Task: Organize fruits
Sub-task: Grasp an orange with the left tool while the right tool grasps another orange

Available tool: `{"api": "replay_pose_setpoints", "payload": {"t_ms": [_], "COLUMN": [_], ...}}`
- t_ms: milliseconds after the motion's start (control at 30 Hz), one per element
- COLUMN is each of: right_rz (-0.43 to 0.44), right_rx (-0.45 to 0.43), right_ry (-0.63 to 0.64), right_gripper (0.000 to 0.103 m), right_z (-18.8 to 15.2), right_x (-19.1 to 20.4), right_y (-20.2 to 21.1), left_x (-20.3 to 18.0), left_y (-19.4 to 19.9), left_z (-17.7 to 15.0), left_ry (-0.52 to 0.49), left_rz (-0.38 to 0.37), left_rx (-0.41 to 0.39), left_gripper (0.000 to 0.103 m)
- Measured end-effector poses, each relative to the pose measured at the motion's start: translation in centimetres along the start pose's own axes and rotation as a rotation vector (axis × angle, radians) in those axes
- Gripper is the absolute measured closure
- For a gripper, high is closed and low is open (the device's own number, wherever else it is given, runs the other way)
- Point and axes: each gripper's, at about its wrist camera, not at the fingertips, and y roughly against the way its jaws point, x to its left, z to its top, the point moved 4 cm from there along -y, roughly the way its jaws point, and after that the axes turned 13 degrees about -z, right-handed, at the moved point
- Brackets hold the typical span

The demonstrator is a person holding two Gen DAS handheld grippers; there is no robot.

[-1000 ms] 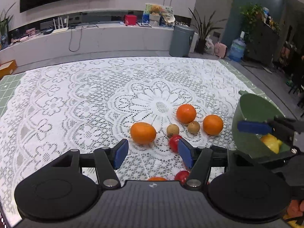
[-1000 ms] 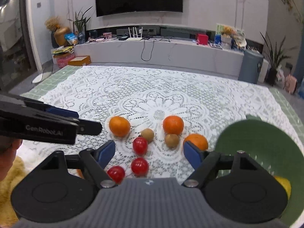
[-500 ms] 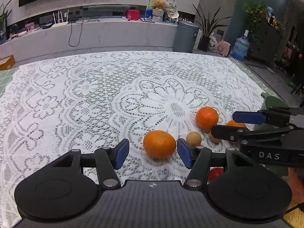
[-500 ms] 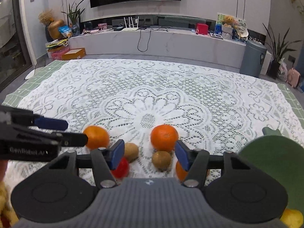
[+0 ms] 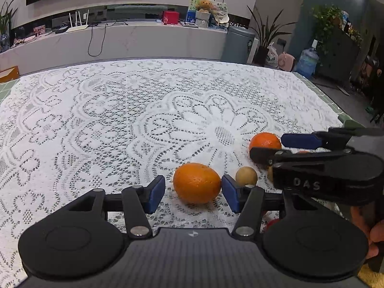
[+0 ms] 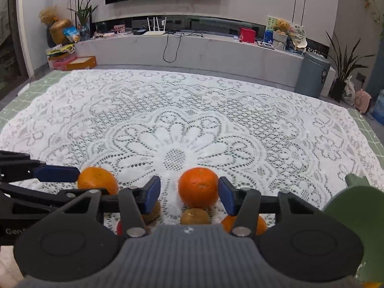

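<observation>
An oval orange [image 5: 196, 183] lies on the lace tablecloth [image 5: 120, 120] between the blue pads of my left gripper [image 5: 193, 196]. Its jaws are closing, with a small gap still showing on the left side, so it is open. A rounder orange [image 6: 198, 187] sits between the pads of my right gripper [image 6: 189, 198], whose jaws are also closing; the right pad is at the fruit's edge and the left pad stands clear. In the left wrist view, the right gripper's fingers [image 5: 300, 141] bracket that same orange [image 5: 264, 141].
A brown fruit [image 5: 246, 176] lies just right of the left gripper. Under the right gripper lie another brown fruit [image 6: 195, 216], a half-hidden orange [image 6: 261, 224] and a red fruit [image 6: 119, 228]. A green bowl [image 6: 355, 218] stands at the right. A hand [image 5: 374, 235] shows at the edge.
Both grippers have moved forward and down over the fruit cluster, each now straddling an orange. Both pairs of jaws have narrowed. The green bowl has slid almost out of the left wrist view.
</observation>
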Motion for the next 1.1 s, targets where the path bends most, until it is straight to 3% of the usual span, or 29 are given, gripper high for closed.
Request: {"api": "replay_pose_setpoints", "payload": {"t_ms": [167, 533, 1100], "right_rz": [-0.025, -0.037, -0.026], "right_rx": [0.047, 0.042, -0.049], "right_ry": [-0.054, -0.053, -0.053], "right_gripper": [0.057, 0.059, 0.064], "right_z": [-0.2, -0.4, -0.3], "right_x": [-0.5, -0.4, -0.1], "right_y": [-1.1, -1.6, 0.7], "left_x": [-0.1, -0.2, 0.1], "left_y": [-0.4, -0.9, 1.1], "left_z": [-0.1, -0.2, 0.6], "left_ry": [0.011, 0.025, 0.052], "left_rz": [-0.025, -0.047, -0.029], "left_rx": [0.014, 0.017, -0.056], "left_gripper": [0.045, 0.051, 0.053]}}
